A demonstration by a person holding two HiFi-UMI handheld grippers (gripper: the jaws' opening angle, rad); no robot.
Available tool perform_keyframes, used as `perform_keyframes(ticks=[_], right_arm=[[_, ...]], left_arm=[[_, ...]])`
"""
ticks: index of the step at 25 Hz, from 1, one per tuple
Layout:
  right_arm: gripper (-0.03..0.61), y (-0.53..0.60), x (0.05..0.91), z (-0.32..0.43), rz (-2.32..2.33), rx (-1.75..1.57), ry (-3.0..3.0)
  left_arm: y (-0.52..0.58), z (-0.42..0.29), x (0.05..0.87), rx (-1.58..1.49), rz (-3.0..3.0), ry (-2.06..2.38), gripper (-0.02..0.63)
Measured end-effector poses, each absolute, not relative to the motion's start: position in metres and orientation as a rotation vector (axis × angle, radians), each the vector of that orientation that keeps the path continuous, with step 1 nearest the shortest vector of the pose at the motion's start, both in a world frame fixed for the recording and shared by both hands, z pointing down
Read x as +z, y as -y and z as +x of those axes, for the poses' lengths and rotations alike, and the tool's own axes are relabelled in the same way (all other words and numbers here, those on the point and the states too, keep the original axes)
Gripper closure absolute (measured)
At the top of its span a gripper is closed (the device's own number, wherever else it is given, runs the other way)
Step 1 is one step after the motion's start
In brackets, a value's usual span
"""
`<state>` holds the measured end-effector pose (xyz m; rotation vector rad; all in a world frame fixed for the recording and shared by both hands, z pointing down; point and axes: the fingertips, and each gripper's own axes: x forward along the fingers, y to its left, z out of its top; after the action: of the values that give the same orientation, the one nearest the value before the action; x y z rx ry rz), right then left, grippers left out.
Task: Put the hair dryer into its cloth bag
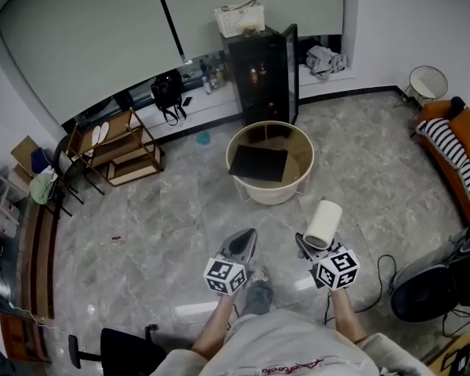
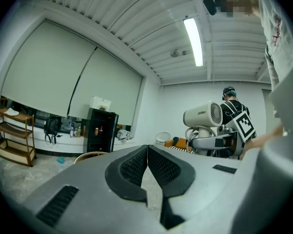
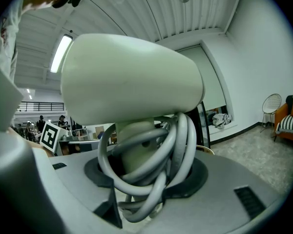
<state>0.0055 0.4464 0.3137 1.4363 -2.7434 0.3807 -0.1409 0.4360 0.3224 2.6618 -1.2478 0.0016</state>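
A: Nearest first. State of the left gripper?

B: Fingers pressed together, nothing between them. Held level at the near left.

A: Right gripper?

B: Fingers clamped on the handle of the hair dryer, with the cord looped round the handle and caught in the same grip. Barrel stands upright above the fingers, at the near right, well short of the bag.

A: Bag location?

B: Farther out, centre. A dark flat square, probably the cloth bag, lies on the round table. I cannot tell which edge is its mouth. Beyond it stands a black cabinet, not involved.

A: Step in hand?

B: By my reading, the carry toward the table; nothing bagged yet.

A: Notes for doing it well?

B: Keep the clamp firm so the cord coils do not slip loose. Find the mouth before committing. The left gripper should pinch only the top layer of cloth and lift it so the mouth gapes. Lead with the barrel, low and shallow, so the cord follows instead of snagging on the hem.
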Motion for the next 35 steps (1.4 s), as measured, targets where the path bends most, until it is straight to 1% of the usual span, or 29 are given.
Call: perform_keyframes(ticks=[8,20,35], right_arm=[[0.321,-0.364,0.298,0.000,1.498,0.360,2.720],[0.321,-0.262,0.283,-0.029,1.578,0.354,2.695],[0.321,-0.203,0.289,-0.056,1.654,0.336,2.638]], left_arm=[[-0.348,-0.150,0.306,-0.021,2.691,1.210,0.583],[-0.241,-0.188,0.296,-0.027,2.710,1.166,0.583],[-0.170,-0.217,0.301,-0.037,2.743,1.081,0.583]])
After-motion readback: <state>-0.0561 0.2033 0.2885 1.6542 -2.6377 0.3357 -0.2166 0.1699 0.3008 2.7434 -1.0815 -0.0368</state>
